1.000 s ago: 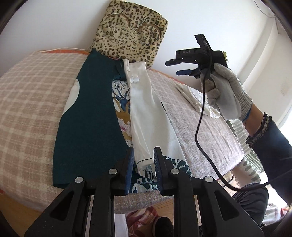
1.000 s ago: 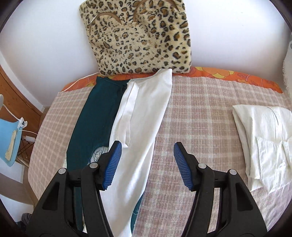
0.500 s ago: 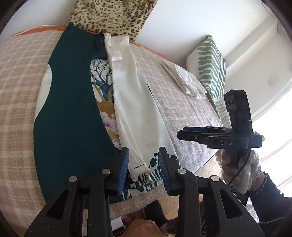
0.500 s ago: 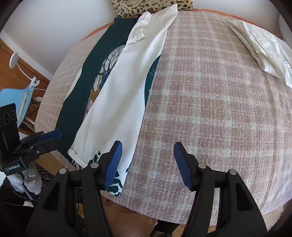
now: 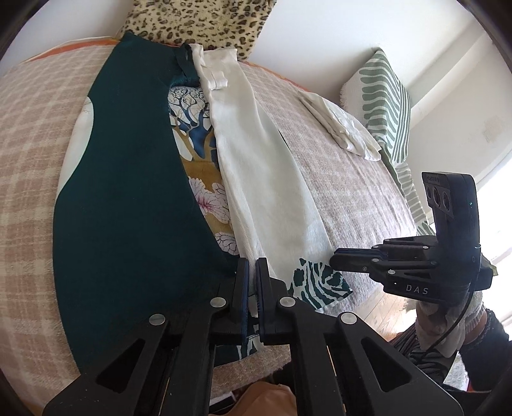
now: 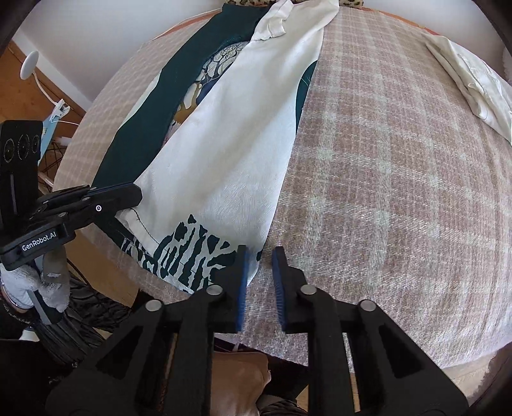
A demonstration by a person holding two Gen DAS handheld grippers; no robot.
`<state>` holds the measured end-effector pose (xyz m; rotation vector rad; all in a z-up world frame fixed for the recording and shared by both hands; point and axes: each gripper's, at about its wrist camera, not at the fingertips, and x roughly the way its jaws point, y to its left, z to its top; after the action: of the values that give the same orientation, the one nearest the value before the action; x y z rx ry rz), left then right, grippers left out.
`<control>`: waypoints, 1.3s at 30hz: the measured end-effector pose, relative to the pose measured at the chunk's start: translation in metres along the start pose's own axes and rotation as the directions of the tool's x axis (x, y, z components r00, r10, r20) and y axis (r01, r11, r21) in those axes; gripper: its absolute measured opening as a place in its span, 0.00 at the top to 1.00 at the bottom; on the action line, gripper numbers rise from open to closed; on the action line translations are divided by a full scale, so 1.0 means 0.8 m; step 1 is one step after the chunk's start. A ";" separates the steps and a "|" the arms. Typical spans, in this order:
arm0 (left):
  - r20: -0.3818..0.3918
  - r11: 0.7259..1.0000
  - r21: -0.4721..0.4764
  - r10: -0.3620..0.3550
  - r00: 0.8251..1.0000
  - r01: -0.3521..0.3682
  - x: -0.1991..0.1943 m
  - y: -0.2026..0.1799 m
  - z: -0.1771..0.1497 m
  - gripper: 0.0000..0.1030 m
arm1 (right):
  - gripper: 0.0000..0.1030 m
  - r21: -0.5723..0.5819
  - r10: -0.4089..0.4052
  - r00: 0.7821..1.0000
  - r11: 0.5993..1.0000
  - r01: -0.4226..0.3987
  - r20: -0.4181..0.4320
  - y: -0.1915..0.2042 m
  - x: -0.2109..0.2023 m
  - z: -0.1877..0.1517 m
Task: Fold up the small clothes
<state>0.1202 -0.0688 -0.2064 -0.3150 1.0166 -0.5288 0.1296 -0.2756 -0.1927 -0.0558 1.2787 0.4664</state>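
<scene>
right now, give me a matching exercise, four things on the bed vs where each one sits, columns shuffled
Things:
1. leopard print cushion
2. folded white cloth
3. green striped pillow
4. teal and white garment

Places:
a. spread lengthwise down the plaid blanket
b. against the wall at the garment's far end
c. in the bed's far right corner
d. alone on the blanket, right of the garment

Pairs: 1-b, 2-d, 3-c, 4-a

right gripper (image 6: 259, 256) slightly parted | at garment (image 6: 230, 153) hem | plaid cover (image 6: 400, 192)
</scene>
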 end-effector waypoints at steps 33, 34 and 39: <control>0.096 0.994 -0.066 0.097 0.991 -0.091 0.129 0.111 0.383 0.47 | 0.57 -0.081 -0.109 0.993 0.990 0.112 0.042 0.014 0.006 0.016; 0.097 0.992 -0.089 0.102 0.990 -0.093 0.138 0.117 0.392 0.47 | 0.57 -0.081 -0.101 0.994 0.991 0.104 0.042 0.013 0.006 0.016; 0.103 0.985 -0.137 0.121 0.987 -0.107 0.169 0.130 0.427 0.47 | 0.57 -0.082 -0.087 0.995 0.993 0.090 0.038 0.011 0.005 0.016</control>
<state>0.5013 -0.0551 -0.1840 -0.3956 0.9565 -0.3377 0.1389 -0.2626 -0.1906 -0.1736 1.2177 0.4424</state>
